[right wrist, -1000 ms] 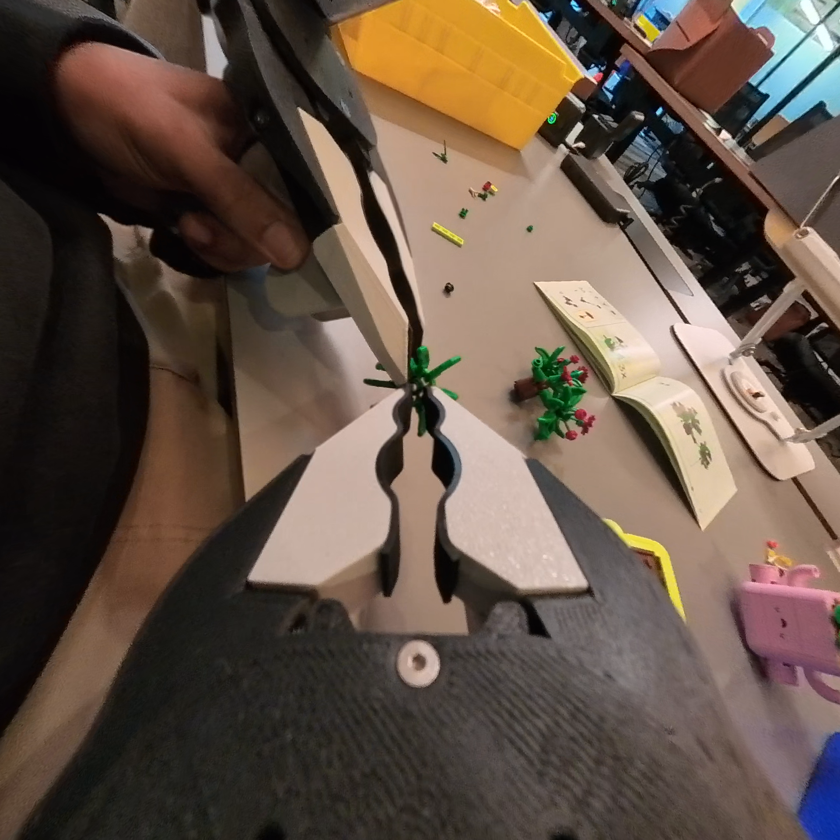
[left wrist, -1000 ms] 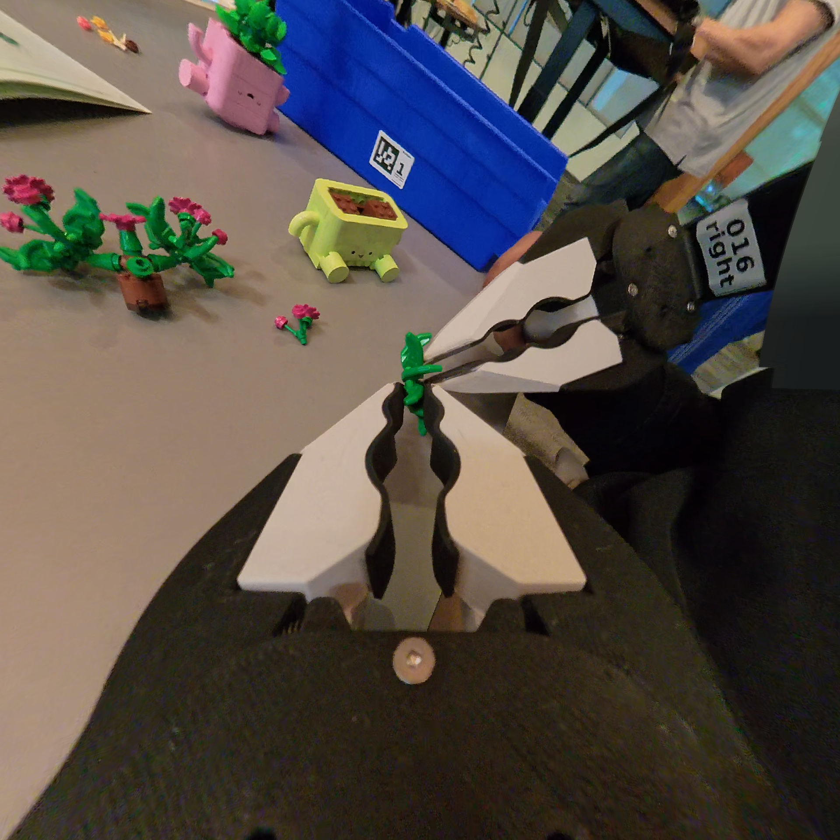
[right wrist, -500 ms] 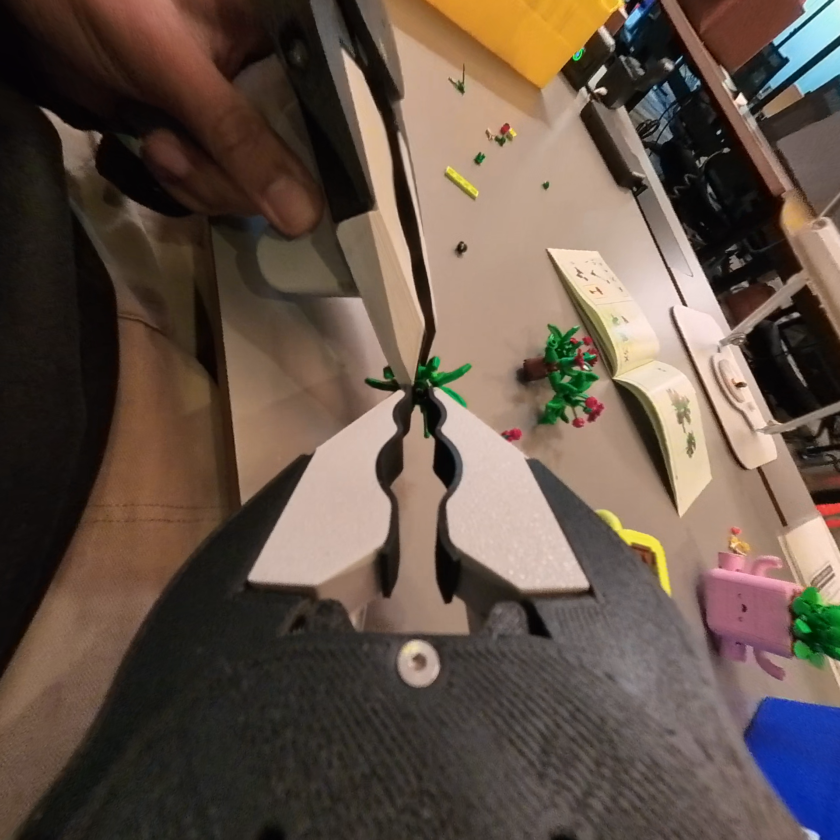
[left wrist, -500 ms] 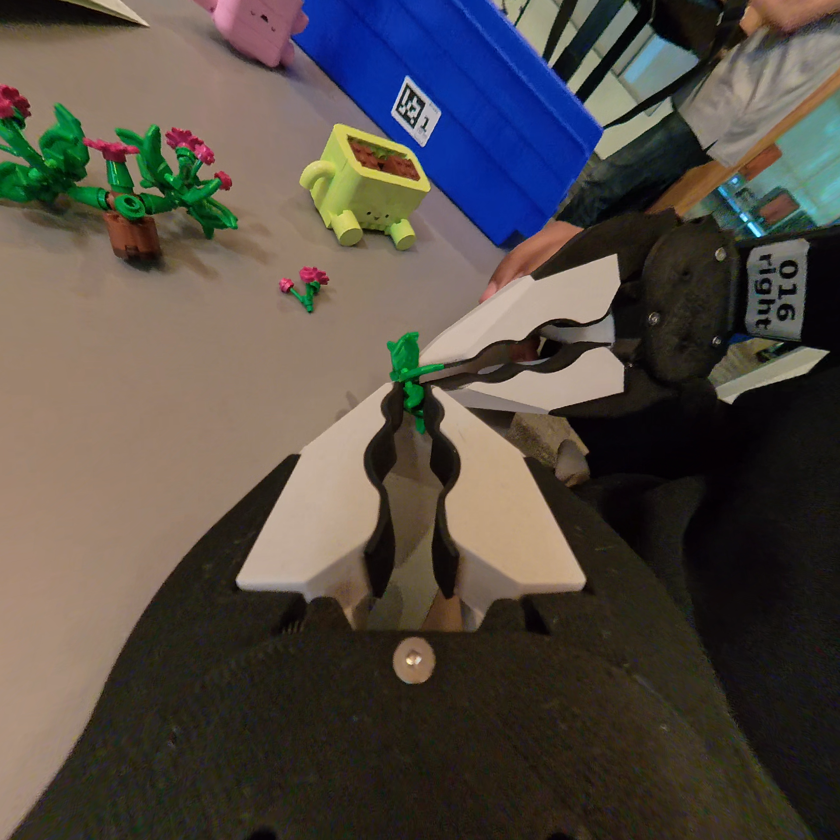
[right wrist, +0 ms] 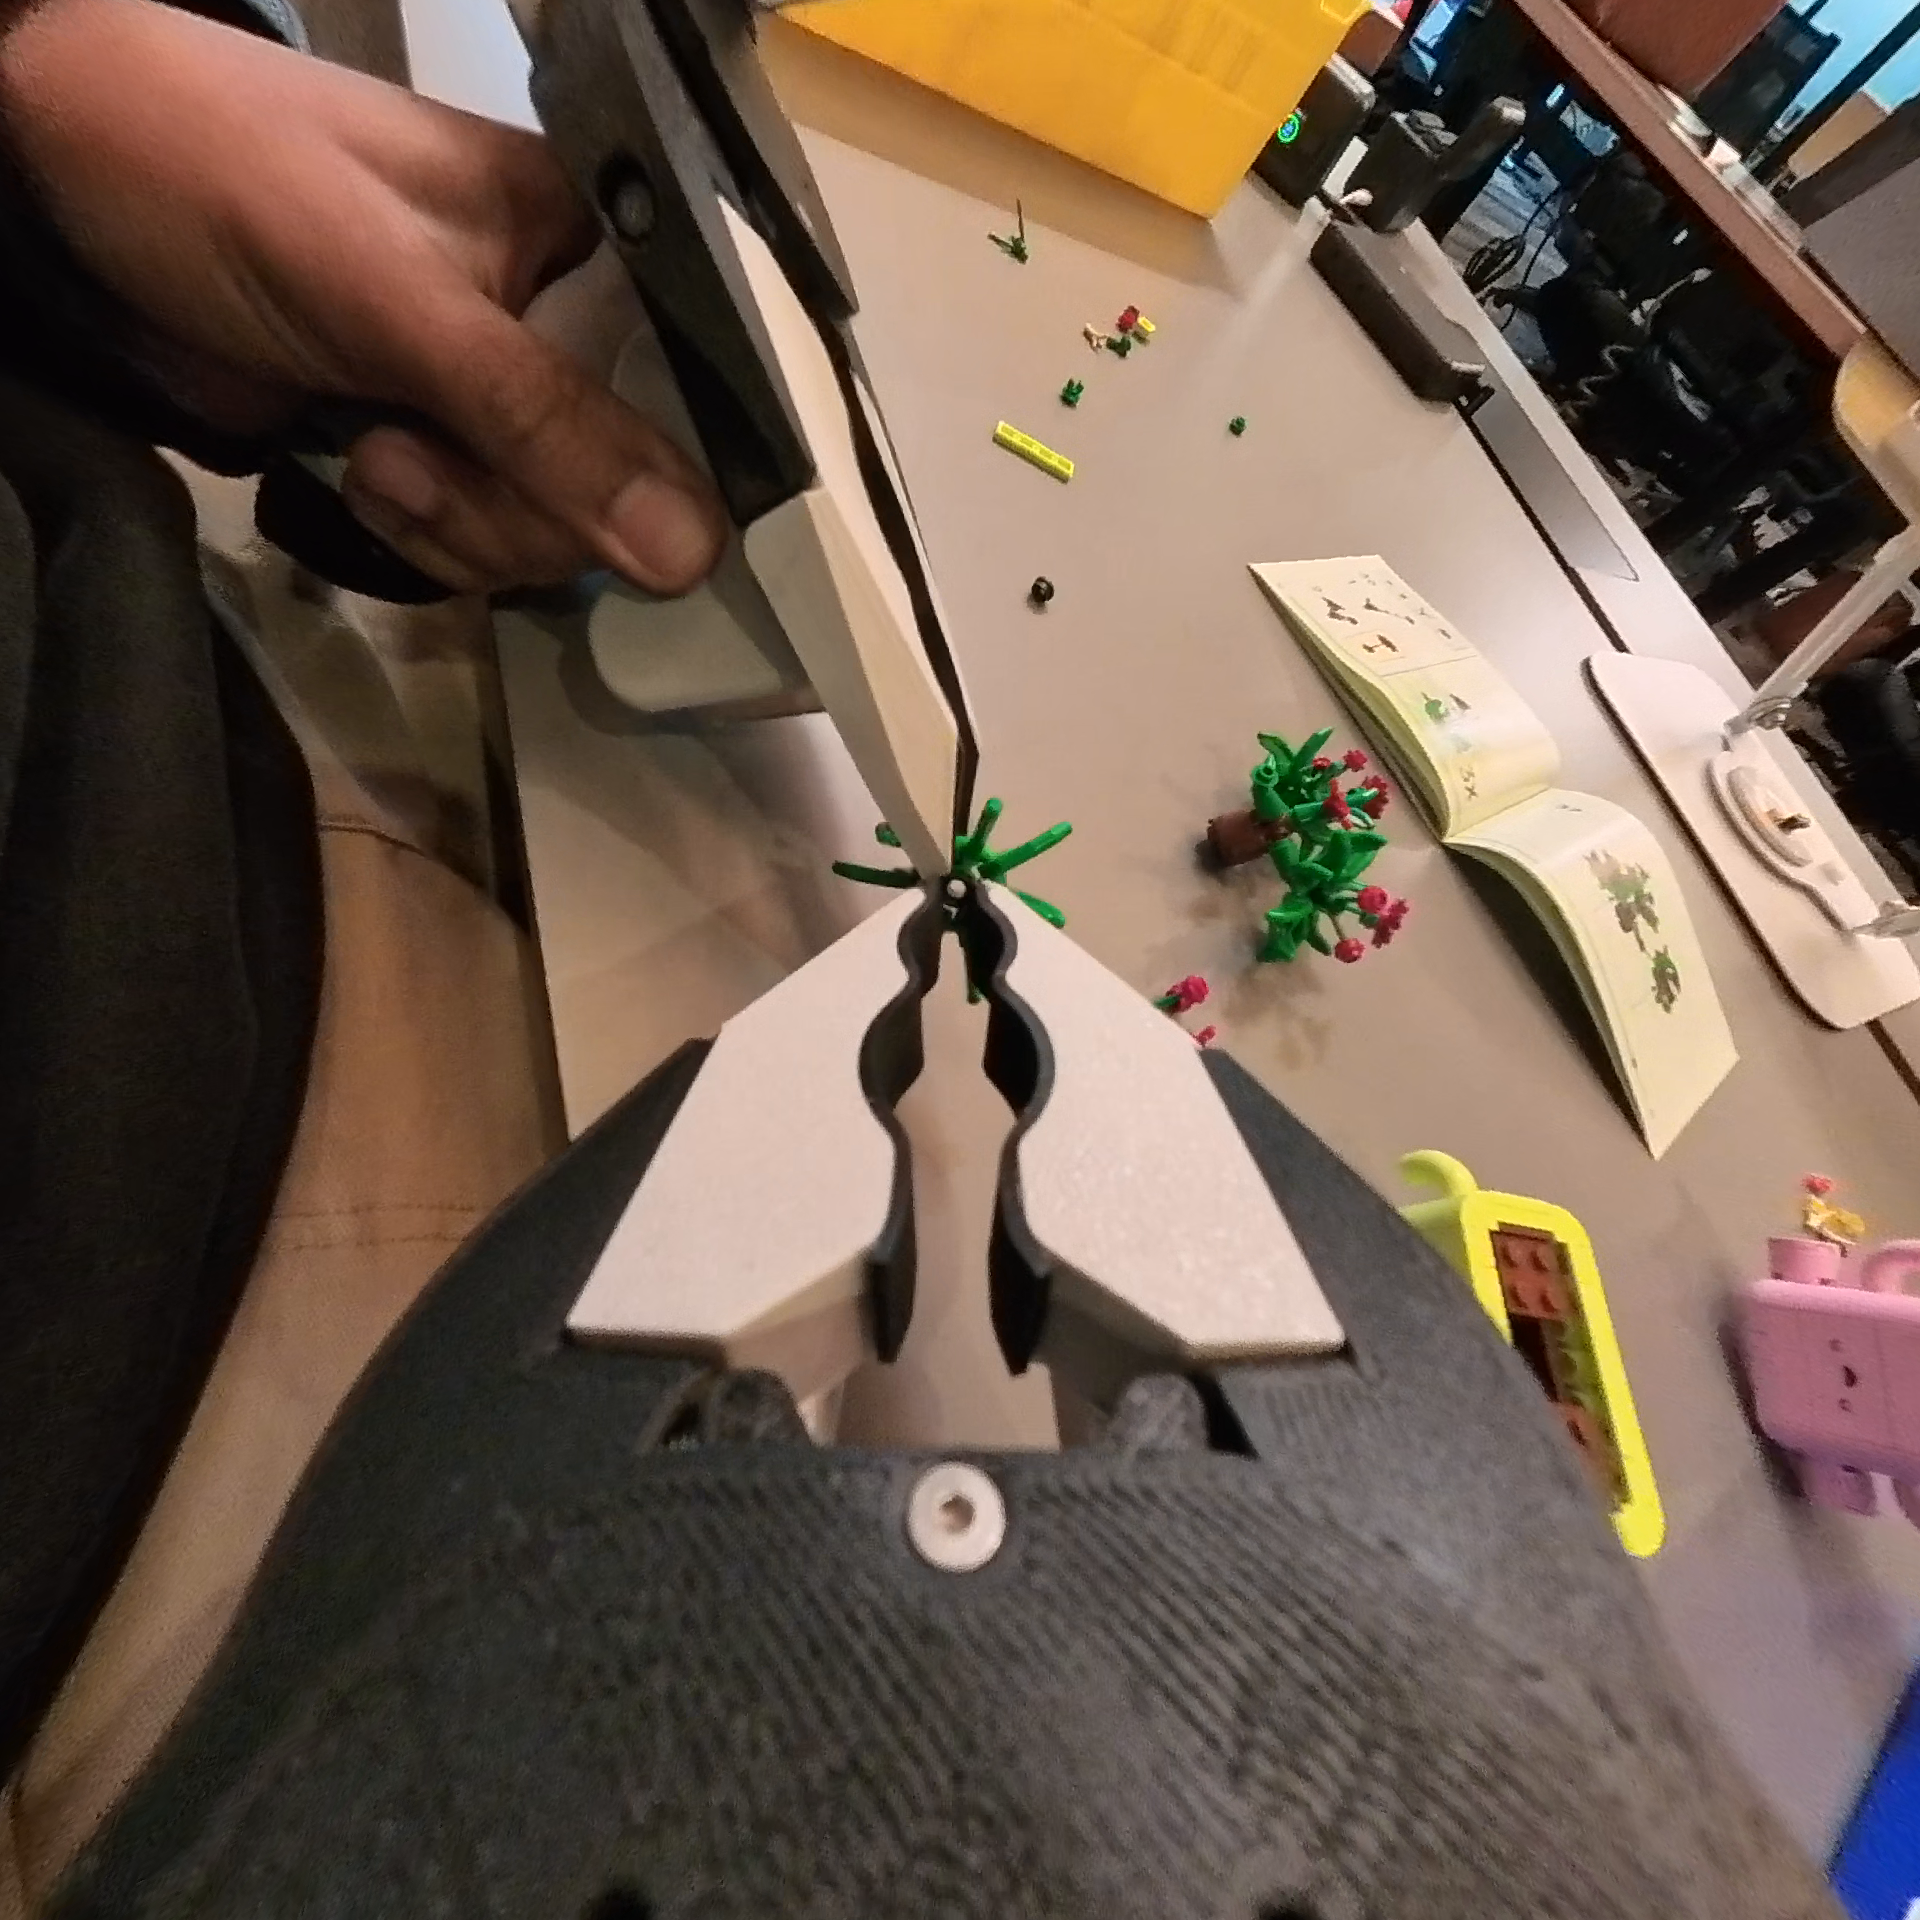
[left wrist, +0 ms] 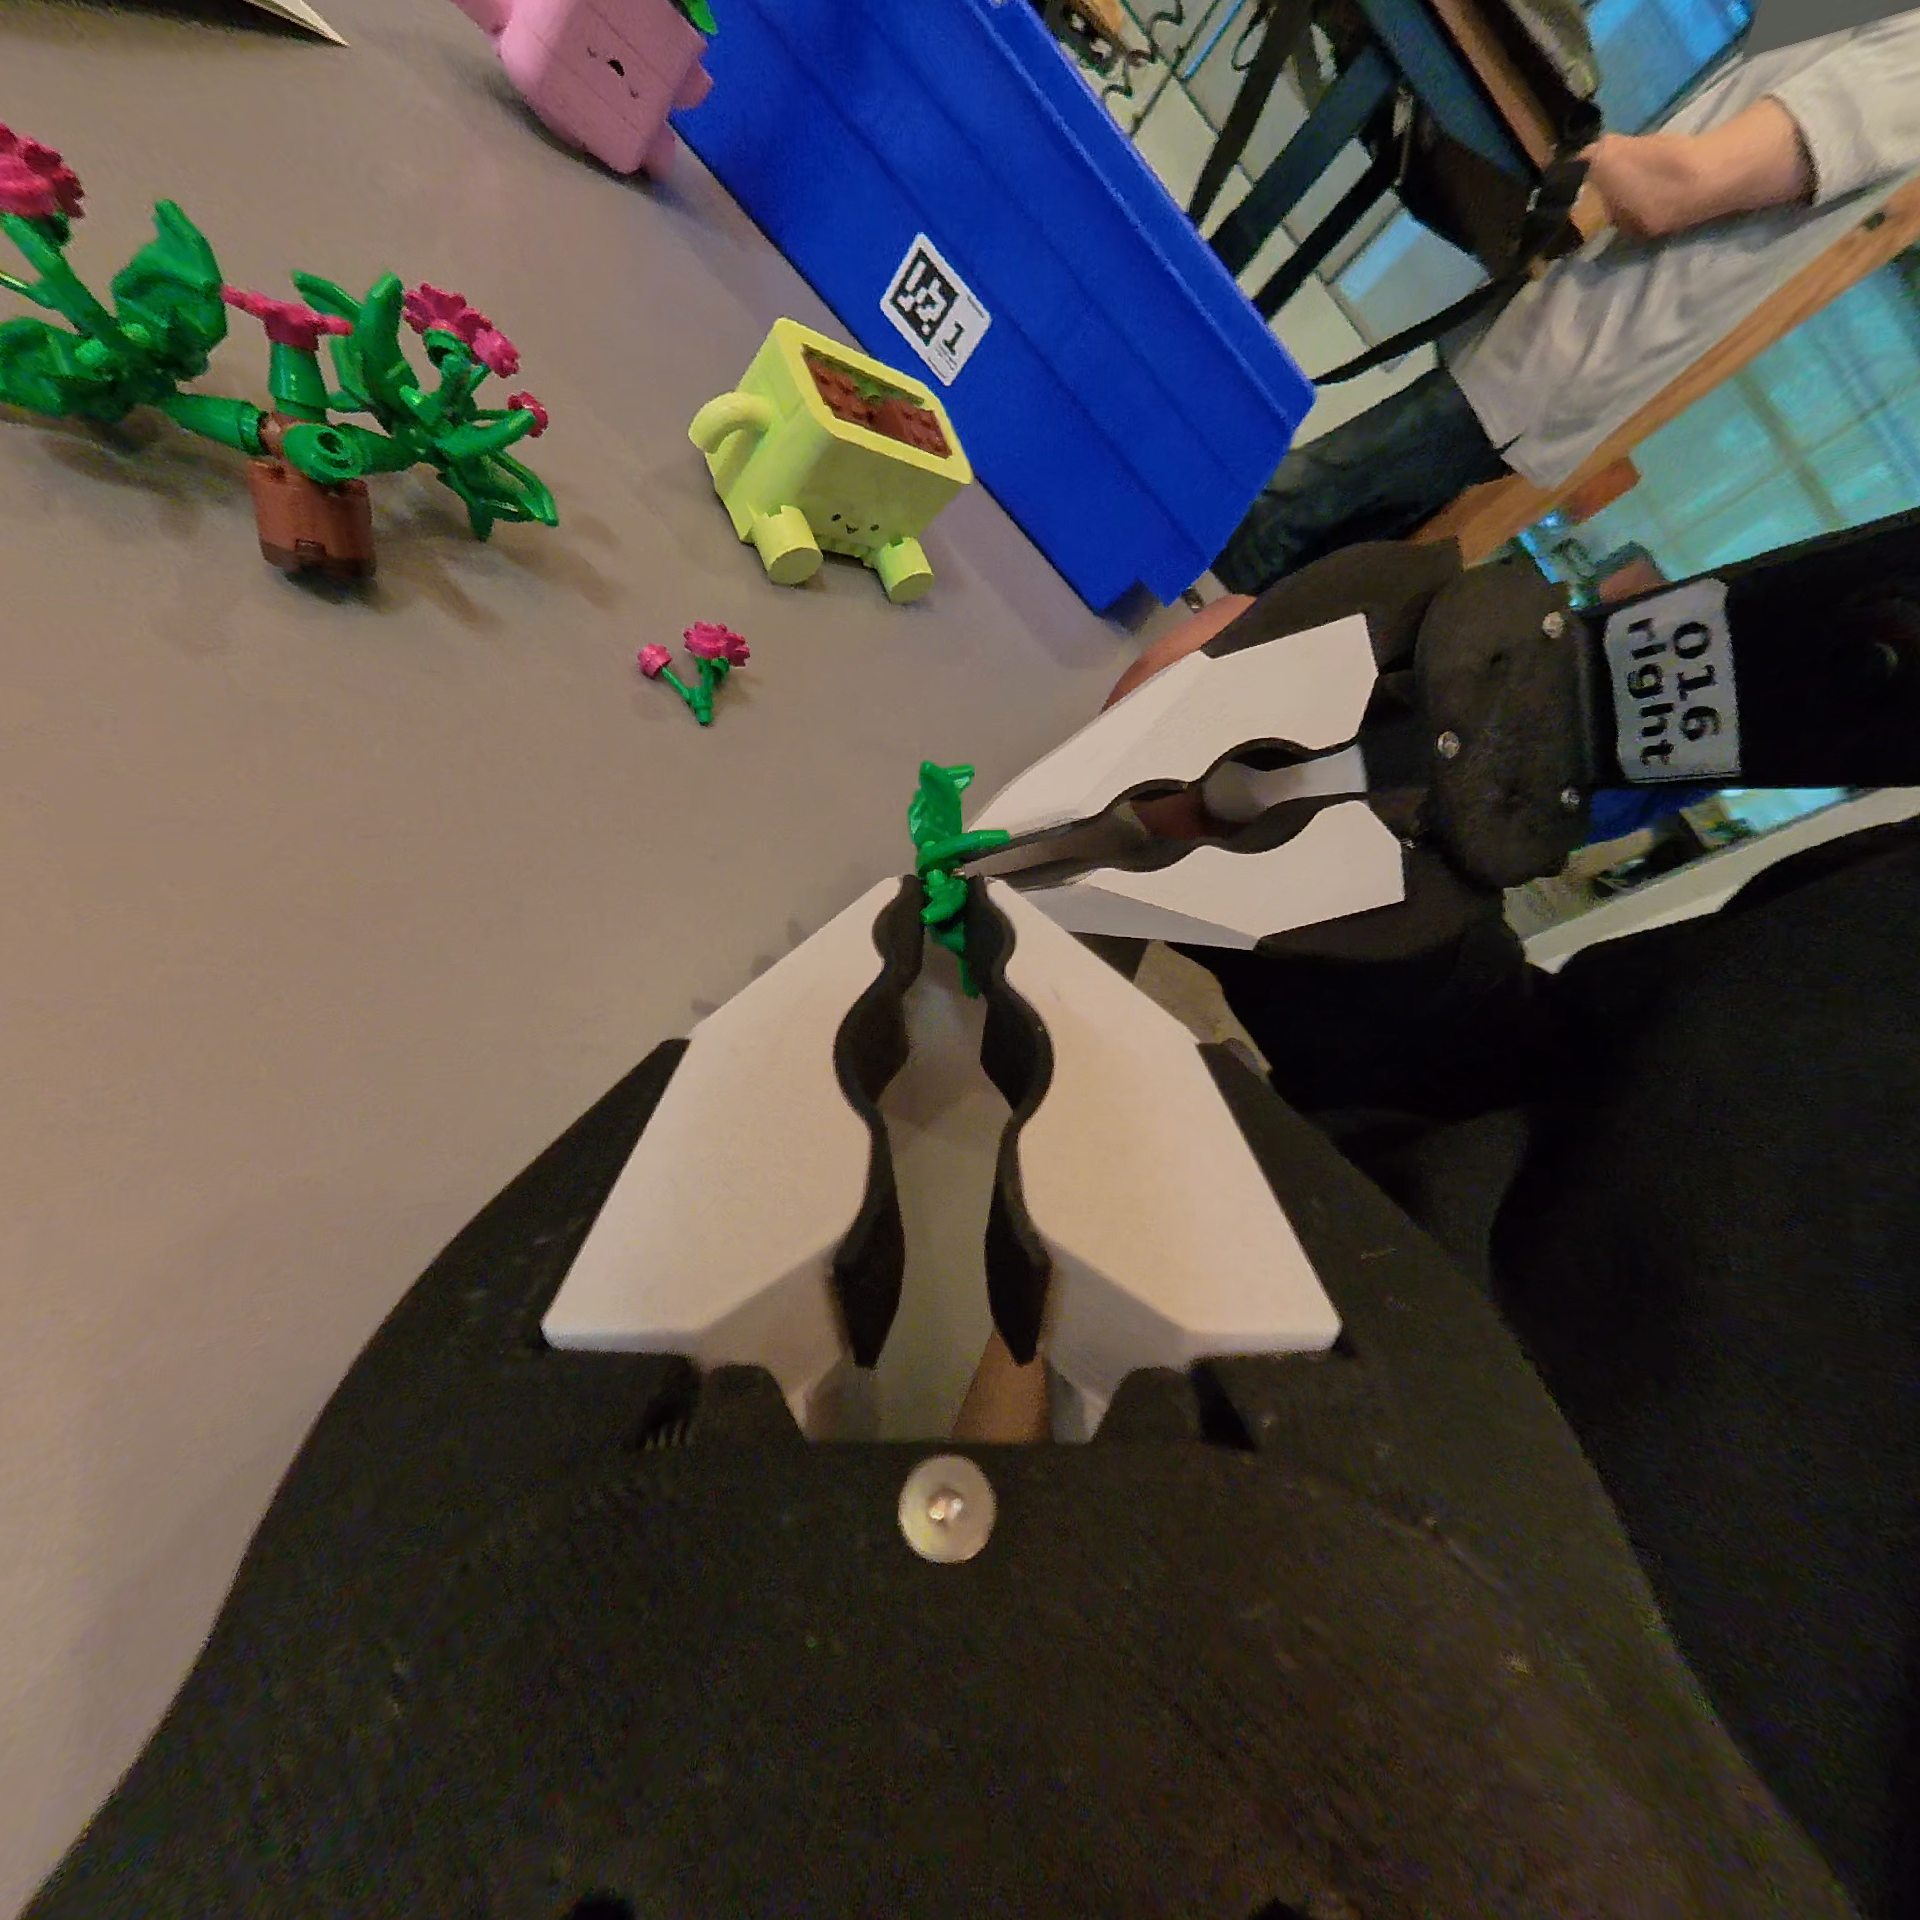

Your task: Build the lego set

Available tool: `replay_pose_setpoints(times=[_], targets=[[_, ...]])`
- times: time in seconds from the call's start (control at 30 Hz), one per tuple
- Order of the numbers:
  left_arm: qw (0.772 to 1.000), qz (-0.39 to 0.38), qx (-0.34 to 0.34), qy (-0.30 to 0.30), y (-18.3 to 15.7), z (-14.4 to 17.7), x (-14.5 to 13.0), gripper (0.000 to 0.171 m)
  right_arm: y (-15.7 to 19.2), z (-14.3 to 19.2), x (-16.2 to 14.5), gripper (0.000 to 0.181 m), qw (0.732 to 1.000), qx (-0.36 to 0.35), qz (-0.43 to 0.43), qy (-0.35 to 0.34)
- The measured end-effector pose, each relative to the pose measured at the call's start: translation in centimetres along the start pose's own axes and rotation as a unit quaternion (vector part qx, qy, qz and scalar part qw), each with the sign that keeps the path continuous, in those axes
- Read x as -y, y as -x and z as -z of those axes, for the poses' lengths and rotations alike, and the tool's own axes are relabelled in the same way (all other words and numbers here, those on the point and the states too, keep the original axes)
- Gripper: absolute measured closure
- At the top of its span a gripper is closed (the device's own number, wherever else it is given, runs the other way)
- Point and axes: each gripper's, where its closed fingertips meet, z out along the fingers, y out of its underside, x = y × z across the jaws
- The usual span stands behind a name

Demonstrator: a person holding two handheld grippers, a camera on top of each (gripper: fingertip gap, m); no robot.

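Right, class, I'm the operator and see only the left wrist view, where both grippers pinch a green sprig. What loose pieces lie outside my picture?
Observer: The right wrist view shows a lime strip on the table, beyond the left gripper and the green sprig.
Operator: Are the instructions open?
Observer: Yes, an open booklet lies beside the flowering plant.
Operator: Any bin besides the blue one?
Observer: A yellow bin stands at the table's far end.
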Motion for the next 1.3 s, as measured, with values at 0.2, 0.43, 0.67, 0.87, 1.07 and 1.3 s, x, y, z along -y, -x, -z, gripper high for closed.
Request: replay_pose_setpoints(times=[0.2,0.43,0.67,0.87,1.07,1.3], targets=[[0.998,-0.009,0.061,-0.01,1.4,0.1,0.2,0.166,-0.2,0.2,-0.1,0.181,1.0,0.001,-0.007,0.0],[0.999,0.007,0.013,-0.042,0.8,0.9,1.3,0.166,-1.1,1.1,1.4,0.181,0.998,-0.02,-0.016,-0.064],[0.998,0.017,-0.042,-0.051,-0.7,0.8,1.4,0.166,-0.6,0.6,1.3,0.174,0.998,-0.027,0.024,-0.057],[1.0,-0.013,-0.015,-0.019,-0.6,0.2,0.5,0.165,-0.3,0.5,0.7,0.174,0.997,-0.03,0.059,-0.034],[1.0,0.002,-0.001,-0.017,-0.1,0.1,0.5,0.165,-0.6,0.1,0.5,0.167,0.995,-0.057,0.082,-0.021],[1.0,-0.005,0.006,-0.011,0.0,0.0,0.3,0.165,-0.3,0.1,0.4,0.173,0.995,-0.044,0.082,-0.022]])
